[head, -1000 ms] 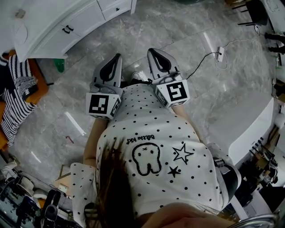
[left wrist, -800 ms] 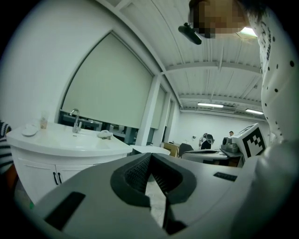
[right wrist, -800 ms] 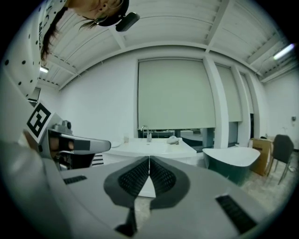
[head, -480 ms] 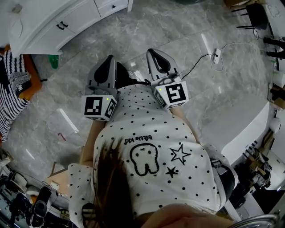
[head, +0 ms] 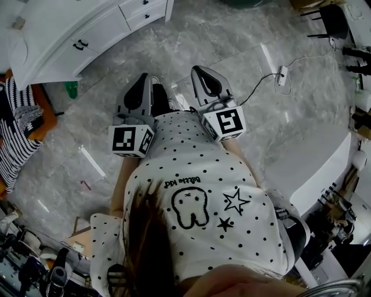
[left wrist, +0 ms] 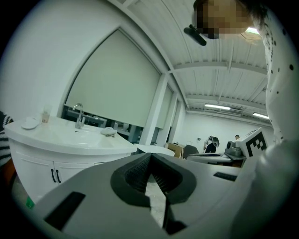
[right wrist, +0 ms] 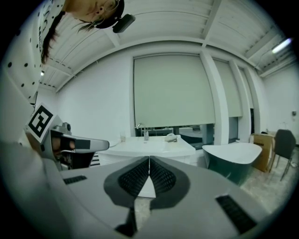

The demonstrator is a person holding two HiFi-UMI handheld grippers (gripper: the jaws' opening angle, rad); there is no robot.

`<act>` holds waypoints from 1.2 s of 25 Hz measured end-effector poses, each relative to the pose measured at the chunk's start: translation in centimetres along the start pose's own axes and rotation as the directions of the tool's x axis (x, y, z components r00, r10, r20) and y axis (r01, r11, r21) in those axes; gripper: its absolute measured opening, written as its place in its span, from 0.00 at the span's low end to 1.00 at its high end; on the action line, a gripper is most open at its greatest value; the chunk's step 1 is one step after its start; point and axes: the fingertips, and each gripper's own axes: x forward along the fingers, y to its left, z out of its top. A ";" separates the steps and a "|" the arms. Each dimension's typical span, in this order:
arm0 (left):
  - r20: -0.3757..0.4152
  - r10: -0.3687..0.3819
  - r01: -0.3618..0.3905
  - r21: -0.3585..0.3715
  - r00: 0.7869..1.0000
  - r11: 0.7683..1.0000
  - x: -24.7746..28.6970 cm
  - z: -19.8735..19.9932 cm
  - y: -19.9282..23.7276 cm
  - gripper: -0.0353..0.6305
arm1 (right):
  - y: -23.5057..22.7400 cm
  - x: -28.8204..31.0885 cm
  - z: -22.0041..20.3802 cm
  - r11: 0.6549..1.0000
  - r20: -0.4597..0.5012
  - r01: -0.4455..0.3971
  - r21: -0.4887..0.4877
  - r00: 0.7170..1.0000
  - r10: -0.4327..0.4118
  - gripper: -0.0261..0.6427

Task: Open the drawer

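So nothing's been touched yet on this one: the drawer (head: 145,16) is seen way off in the white cabinet (head: 87,35), which is parked at the far-left edge of the floor (head: 243,110), with a sink top over it. Handling-wise, the drawer front is judged to be stiff painted board, smooth and pretty slippery, so no grip is expected from the flat face. It should be taken by the small dark handle (head: 151,11), pinched across and pulled straight out. On runners it's probably light, though what's inside can't be known. A crooked pull could get it jammed, and a thin handle could be slipped off easily. As for pose, the left claw (head: 143,87) and the right claw (head: 203,78) are held side by side just in front of the dotted shirt (head: 191,174), roughly level, tips pointed away from the body and toward the cabinet side of the room, well apart from the drawer. In both gripper views the jaws are seen pressed together at the tips with nothing caught between them. The cabinet is picked up at the left of the left gripper view and about dead ahead in the right one. The jaws would have to be spread before any handle gets grabbed.
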 end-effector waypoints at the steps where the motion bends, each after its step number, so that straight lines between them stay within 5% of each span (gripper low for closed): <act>1: -0.002 -0.005 0.005 -0.001 1.000 1.000 0.4 0.9 0.3 0.06 | 0.0 0.5 0.8 1.000 0.002 0.000 -0.006 1.000 0.000 0.06; 19: 0.002 -0.075 0.075 0.049 0.997 0.996 10.9 4.4 10.1 0.06 | -2.3 14.5 3.1 1.000 0.010 0.015 -0.016 1.000 -0.015 0.06; 30: 0.000 -0.033 0.033 0.007 0.999 0.999 12.7 4.7 12.9 0.06 | -3.7 17.1 3.2 0.999 -0.001 0.016 0.037 1.000 -0.016 0.06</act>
